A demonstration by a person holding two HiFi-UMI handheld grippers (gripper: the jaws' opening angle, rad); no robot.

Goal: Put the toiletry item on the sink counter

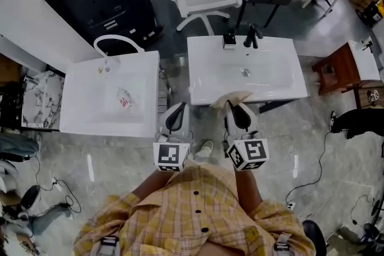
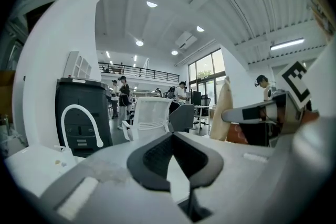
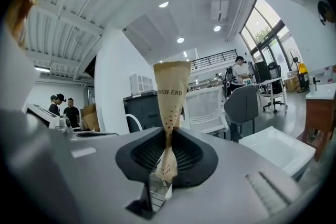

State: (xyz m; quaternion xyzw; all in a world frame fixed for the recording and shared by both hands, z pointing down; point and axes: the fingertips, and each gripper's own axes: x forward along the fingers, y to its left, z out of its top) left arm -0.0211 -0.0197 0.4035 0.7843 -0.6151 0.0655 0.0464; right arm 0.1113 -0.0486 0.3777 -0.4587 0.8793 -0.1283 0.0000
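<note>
The white sink worktop lies just ahead of the fingers and below them. Our left gripper is closed and empty. Our right gripper pinches only the thin bottom end of the beige sachet, which stands up above the fingers. We fear it may slip and drop short onto the floor.

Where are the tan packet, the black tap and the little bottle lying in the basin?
tan packet [image 3: 170, 94]: right gripper view, on its printed upper half.
black tap [image 1: 252, 36]: head view, on its body.
little bottle [image 1: 125, 100]: head view, on its labelled middle.
</note>
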